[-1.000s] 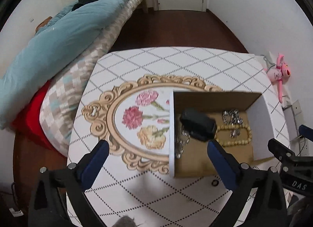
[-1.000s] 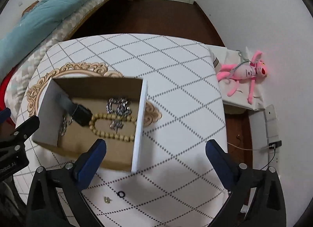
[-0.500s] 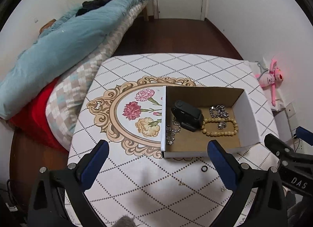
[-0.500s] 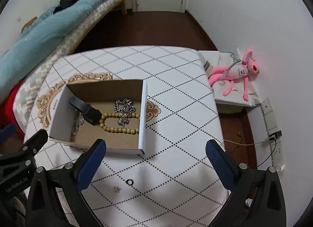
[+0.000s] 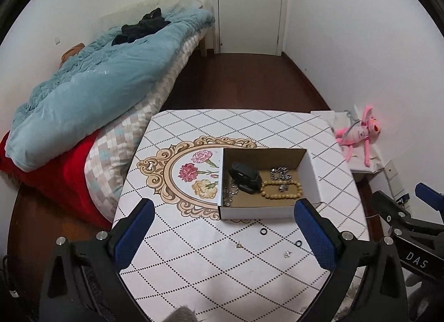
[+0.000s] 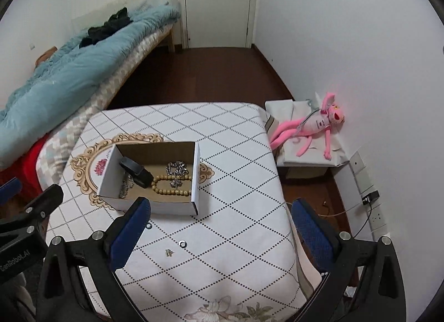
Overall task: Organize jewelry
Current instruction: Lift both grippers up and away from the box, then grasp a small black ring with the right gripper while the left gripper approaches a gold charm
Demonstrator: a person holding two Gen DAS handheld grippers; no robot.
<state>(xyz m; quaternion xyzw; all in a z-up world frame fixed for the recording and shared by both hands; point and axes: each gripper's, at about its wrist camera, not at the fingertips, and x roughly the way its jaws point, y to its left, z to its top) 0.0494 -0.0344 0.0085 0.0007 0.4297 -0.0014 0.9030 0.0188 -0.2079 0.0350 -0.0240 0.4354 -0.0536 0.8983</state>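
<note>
An open cardboard box stands on the patterned table; it also shows in the right wrist view. It holds a black watch, a wooden bead bracelet, a silver chain and another chain. In front of the box lie two black rings and two small earrings. My left gripper is open and empty, raised above the table's near side. My right gripper is open and empty, right of the box.
A bed with a blue duvet runs along the left of the table. A pink plush toy lies on a white box by the right wall. A wall socket with a cable is at the lower right. A closed door is at the back.
Both grippers have pulled back and up from the box, so the whole table and room show. The loose rings and earrings have come into view. Both stay open.
</note>
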